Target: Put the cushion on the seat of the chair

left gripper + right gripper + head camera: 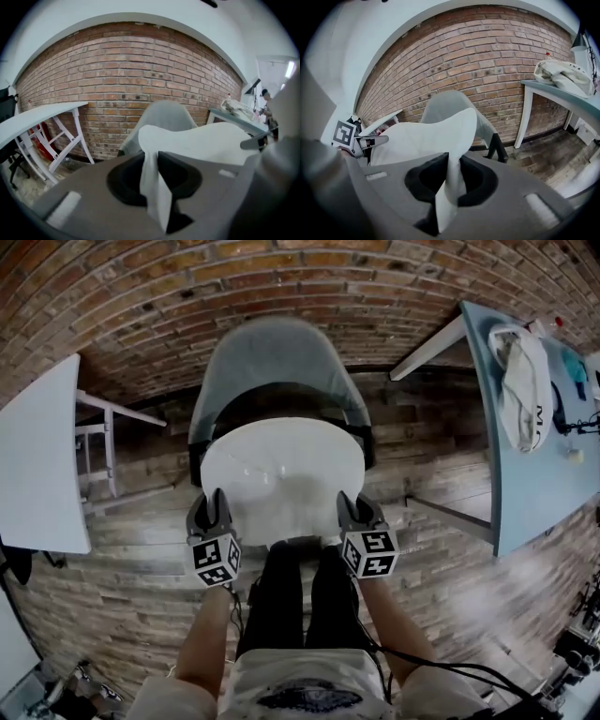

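Brick wall (281, 277), behind the chair (272, 348). Blue bench (534, 465), right of the chair, with a white bag (520, 381) on it. Round white cushion (281, 474), over the chair's seat; I cannot tell if it touches. Left gripper (214, 507): fingers (180, 176) narrowly apart, pinching the cushion's near edge. Right gripper (354, 509): likewise, pinching that edge's other side.
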`<state>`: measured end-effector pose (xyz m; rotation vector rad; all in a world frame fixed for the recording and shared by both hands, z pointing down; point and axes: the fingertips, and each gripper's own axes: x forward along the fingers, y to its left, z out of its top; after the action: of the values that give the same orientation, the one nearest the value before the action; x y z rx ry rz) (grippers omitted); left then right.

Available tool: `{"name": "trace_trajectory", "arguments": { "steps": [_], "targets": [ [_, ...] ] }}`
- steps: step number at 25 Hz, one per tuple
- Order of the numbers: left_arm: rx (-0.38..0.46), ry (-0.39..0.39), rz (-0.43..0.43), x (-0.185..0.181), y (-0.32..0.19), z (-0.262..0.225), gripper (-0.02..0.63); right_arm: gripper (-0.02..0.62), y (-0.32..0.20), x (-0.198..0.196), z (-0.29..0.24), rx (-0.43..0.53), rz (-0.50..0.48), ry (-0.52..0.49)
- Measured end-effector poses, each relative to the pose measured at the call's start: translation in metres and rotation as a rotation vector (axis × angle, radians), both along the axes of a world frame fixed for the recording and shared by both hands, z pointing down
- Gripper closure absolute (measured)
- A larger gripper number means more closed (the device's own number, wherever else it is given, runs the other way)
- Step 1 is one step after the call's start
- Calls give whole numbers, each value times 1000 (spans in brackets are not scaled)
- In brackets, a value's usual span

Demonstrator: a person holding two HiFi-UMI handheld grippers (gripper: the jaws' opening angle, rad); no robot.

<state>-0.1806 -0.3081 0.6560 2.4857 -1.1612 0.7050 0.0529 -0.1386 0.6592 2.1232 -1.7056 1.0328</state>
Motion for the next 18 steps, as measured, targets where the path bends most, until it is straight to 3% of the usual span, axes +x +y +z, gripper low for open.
{"name": "trace_trajectory", "arguments": {
  "steps": [18],
  "targets": [
    [-71, -77, 6, 8, -18, 147, 540, 548, -22, 13, 152, -110, -23, -67]
  ]
}}
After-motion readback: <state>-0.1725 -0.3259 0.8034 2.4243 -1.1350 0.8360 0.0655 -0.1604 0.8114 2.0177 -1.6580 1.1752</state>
